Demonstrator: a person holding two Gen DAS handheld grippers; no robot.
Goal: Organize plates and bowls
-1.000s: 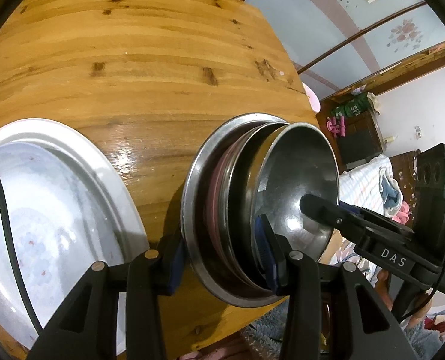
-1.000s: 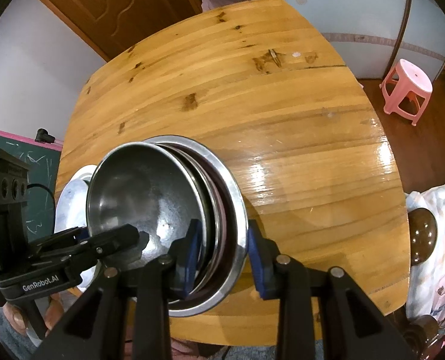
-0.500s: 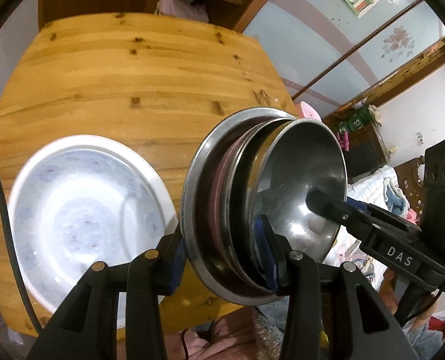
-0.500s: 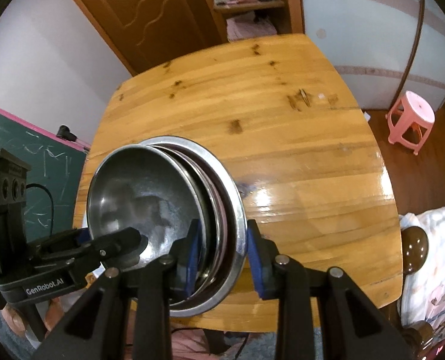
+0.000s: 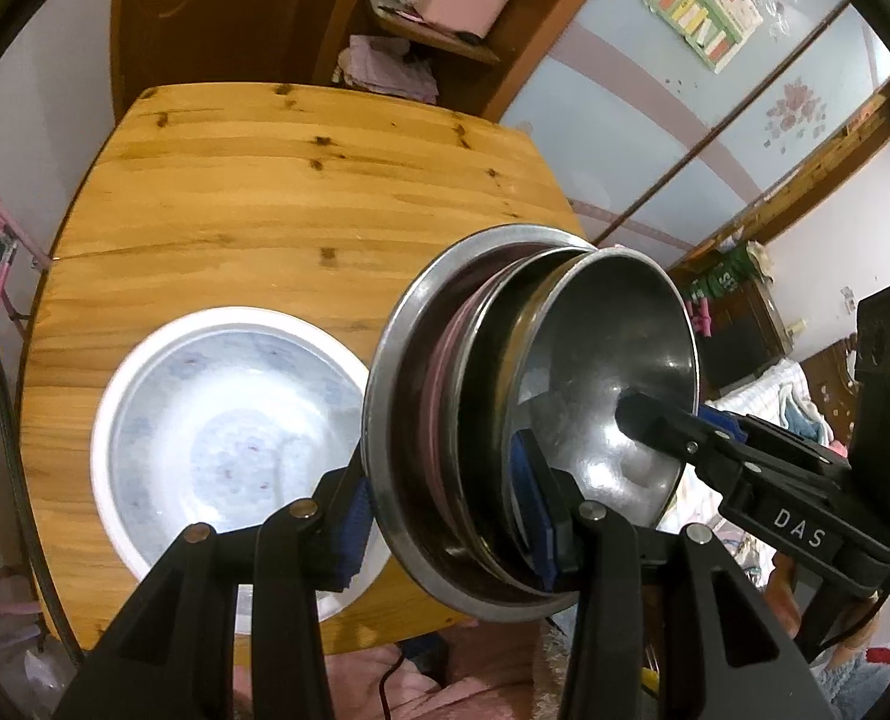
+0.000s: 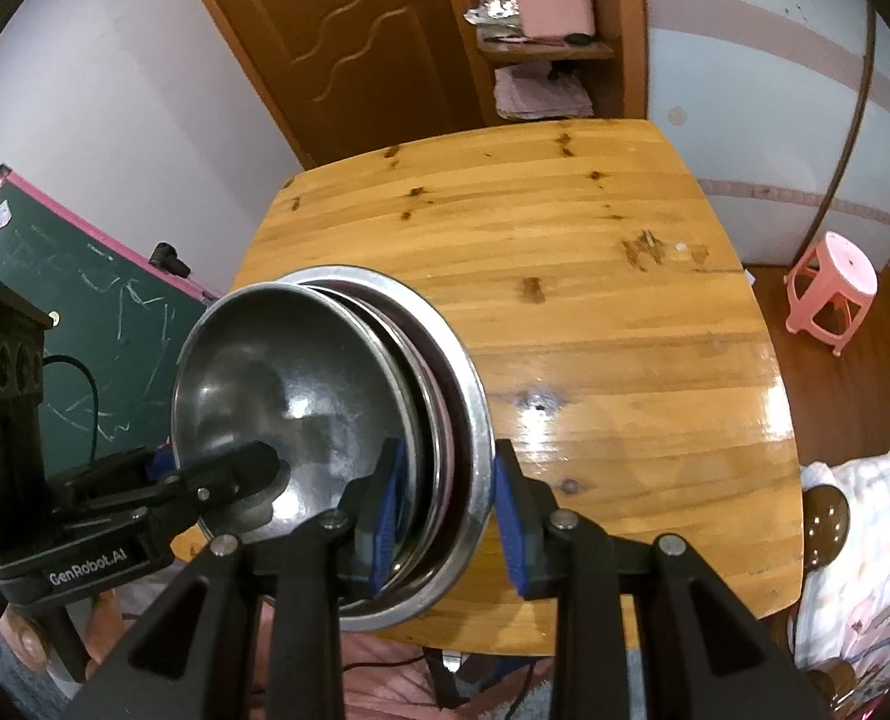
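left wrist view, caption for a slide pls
Both claws clamp a stack of metal dishes above the white plate on the wooden table.

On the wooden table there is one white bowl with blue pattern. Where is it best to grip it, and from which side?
Grip the white bowl by its rim, one finger inside and one outside, probably coming down from above at the near edge. It sits upright and open, its wall looks thin, and it seems too wide to span.

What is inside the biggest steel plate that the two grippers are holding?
Nested in the outer steel plate are a pink-edged dish, further metal rims and an innermost steel bowl. The left gripper and right gripper clamp the stack; the inner dishes' bottoms are hidden.
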